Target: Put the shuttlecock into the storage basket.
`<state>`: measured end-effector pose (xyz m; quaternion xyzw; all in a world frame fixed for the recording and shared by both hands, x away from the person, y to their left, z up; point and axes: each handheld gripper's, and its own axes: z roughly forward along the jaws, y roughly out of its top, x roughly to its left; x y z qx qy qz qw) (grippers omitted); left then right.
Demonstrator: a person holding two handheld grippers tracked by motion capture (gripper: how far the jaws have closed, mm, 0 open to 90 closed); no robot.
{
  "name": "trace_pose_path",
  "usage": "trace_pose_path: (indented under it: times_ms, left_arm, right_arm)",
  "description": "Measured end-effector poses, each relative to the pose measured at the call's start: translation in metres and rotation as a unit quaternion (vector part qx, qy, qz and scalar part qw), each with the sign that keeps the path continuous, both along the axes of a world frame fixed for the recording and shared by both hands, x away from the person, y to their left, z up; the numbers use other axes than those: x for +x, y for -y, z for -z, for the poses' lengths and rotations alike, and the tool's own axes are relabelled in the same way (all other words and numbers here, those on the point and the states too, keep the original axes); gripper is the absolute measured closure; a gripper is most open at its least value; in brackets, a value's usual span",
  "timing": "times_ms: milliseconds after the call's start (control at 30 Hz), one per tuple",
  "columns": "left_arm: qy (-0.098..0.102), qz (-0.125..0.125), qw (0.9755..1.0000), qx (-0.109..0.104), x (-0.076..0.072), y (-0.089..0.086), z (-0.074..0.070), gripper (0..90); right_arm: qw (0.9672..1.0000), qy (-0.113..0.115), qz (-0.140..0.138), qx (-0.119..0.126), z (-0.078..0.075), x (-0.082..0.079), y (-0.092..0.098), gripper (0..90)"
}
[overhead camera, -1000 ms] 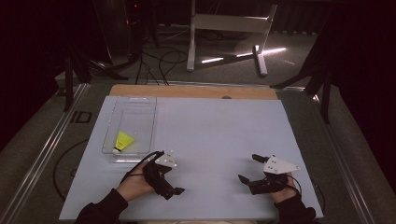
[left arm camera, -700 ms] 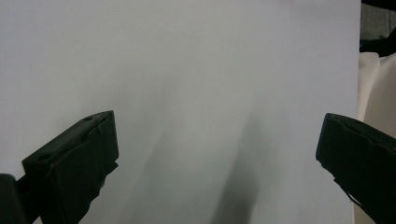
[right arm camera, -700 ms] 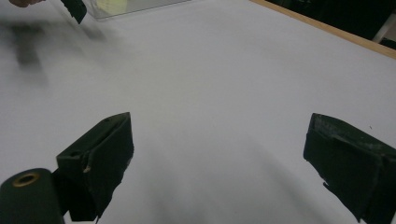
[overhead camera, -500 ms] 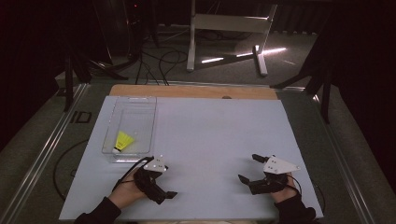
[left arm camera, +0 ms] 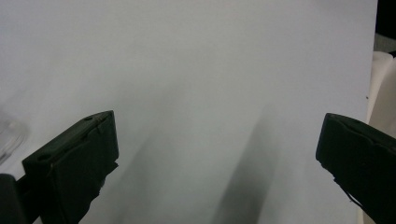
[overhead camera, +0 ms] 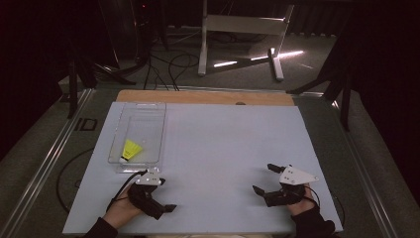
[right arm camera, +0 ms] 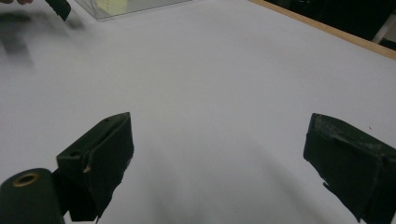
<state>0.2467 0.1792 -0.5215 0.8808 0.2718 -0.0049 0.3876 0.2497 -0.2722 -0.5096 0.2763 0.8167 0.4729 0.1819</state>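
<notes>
Shuttlecock is seen in tray; left gripper and right gripper are held wide, empty; reaching is judged next.

Black jaws on left gripper & right gripper, each w/ pale grey top plate, over plain white table sheet w/ tan wood edge; beyond left jaws, clear box w/ yellow shuttlecock, white-tipped, inside.
</notes>
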Motion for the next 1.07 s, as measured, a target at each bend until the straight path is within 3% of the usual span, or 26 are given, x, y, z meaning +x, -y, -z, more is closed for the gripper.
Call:
trace_pose_path:
  times_ms: [333,567,700,833,1067]
  left_arm:
    - [0.015,-0.032,0.9992,-0.019,-0.004,-0.009,-0.001,0.3]
    - [0.042,-0.050,0.9974,-0.031,-0.005,-0.011,0.001,0.3]
    - [0.053,-0.053,0.9964,-0.039,-0.005,-0.012,0.002,0.3]
    - [0.042,-0.044,0.9972,-0.044,-0.005,-0.012,0.004,0.3]
    - [0.044,-0.037,0.9973,-0.045,-0.006,-0.010,0.005,0.3]
  right_arm:
    - [1.0000,-0.002,-0.001,0.000,0.001,0.000,0.000,8.4]
    - [1.0000,-0.001,-0.001,0.000,0.001,0.000,0.000,8.4]
    - [1.0000,-0.001,-0.001,-0.001,0.001,0.000,0.001,8.4]
    - [1.0000,-0.001,-0.002,-0.001,0.001,0.000,0.000,8.4]
    - [1.0000,-0.005,-0.001,0.005,0.002,0.000,0.001,8.4]
